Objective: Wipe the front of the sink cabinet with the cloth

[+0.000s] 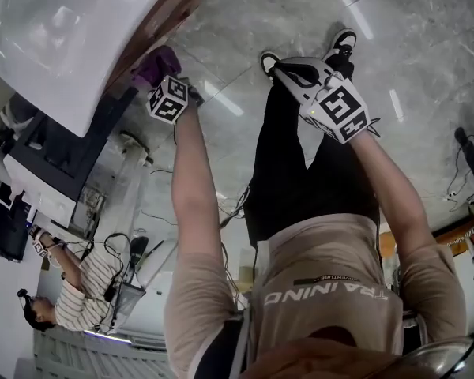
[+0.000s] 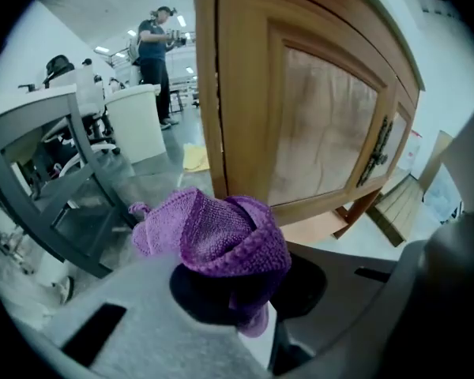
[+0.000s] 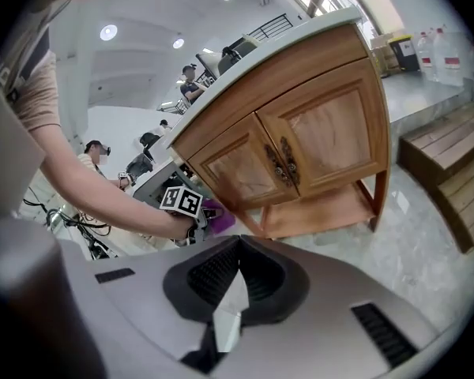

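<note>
The left gripper has its jaws shut tight on the cloth. The cloth is purple and knitted, and it sits in a soft lump over the tips. The right gripper has its jaws pressed together with nothing in them.

The cloth is low down, by the near corner of the sink cabinet. In the left gripper view the wooden front lies just ahead of the cloth and off to the right. The cloth looks very close to the bottom edge of the nearest door, but I cannot tell if it touches the wood. The front runs long from side to side. So I think the wipe needs a small push forward, and then a slide sideways along the doors, away from this corner.

The left gripper is the near one. In the right gripper view it is just beside the corner leg of the cabinet. The right gripper is well apart from the cabinet, out in front of it, above the grey floor.

Now the count. There is one cloth and one cabinet. The cabinet has two doors and two dark handles in the middle, where the doors meet. There is one white sink top over it, and there are two grippers
</note>
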`<state>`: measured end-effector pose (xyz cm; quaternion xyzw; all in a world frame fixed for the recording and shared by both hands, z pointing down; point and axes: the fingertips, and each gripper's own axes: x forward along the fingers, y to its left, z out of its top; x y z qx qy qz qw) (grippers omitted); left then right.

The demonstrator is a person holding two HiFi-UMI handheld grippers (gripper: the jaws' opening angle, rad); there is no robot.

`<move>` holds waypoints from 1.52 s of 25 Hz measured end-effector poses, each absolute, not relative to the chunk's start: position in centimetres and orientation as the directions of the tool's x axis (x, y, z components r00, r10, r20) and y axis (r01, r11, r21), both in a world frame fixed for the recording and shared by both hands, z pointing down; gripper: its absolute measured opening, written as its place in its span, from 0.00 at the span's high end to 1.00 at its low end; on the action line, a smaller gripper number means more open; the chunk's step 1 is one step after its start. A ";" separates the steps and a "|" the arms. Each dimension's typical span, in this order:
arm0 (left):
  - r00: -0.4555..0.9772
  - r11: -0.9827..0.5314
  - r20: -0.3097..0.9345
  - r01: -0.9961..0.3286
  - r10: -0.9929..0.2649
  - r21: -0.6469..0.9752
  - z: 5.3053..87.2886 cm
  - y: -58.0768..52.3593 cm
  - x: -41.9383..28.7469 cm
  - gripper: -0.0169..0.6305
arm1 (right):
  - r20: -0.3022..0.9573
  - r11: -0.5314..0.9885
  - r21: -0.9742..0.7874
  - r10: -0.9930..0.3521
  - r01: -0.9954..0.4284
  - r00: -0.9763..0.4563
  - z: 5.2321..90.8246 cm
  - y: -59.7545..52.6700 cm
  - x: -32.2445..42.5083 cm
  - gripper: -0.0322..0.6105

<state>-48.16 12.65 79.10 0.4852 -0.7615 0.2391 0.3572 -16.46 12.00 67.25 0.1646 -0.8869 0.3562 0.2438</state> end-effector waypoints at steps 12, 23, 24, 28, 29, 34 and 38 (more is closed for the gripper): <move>-0.242 0.378 0.740 -0.925 -0.627 0.018 79.0 8.7 -48.0 0.90 | 0.570 0.665 -0.526 -0.187 -0.530 -0.800 67.8 12.7 -16.3 0.93; -0.184 0.278 0.738 -0.961 -0.650 0.005 78.9 3.8 -42.2 0.90 | 0.555 0.632 -0.537 -0.235 -0.559 -0.798 67.8 11.4 -12.2 0.93; -0.184 0.281 0.738 -0.960 -0.649 0.009 79.0 3.4 -41.7 0.90 | 0.553 0.631 -0.537 -0.238 -0.560 -0.798 67.8 11.1 -11.8 0.93; -0.171 0.240 0.747 -0.971 -0.643 -0.015 79.4 1.8 -39.9 0.90 | 0.546 0.617 -0.546 -0.251 -0.566 -0.799 68.0 10.0 -10.0 0.93; -0.174 0.239 0.749 -0.971 -0.639 -0.021 79.6 1.4 -39.3 0.90 | 0.544 0.614 -0.548 -0.255 -0.568 -0.799 68.1 9.6 -9.3 0.93; -0.173 0.211 0.748 -0.976 -0.641 -0.045 79.8 -1.0 -35.8 0.90 | 0.548 0.609 -0.546 -0.260 -0.575 -0.795 68.5 7.9 -5.4 0.93; -0.176 0.225 0.737 -0.974 -0.652 -0.033 79.4 -3.1 -33.4 0.90 | 0.544 0.602 -0.546 -0.275 -0.583 -0.793 68.2 6.4 -3.0 0.93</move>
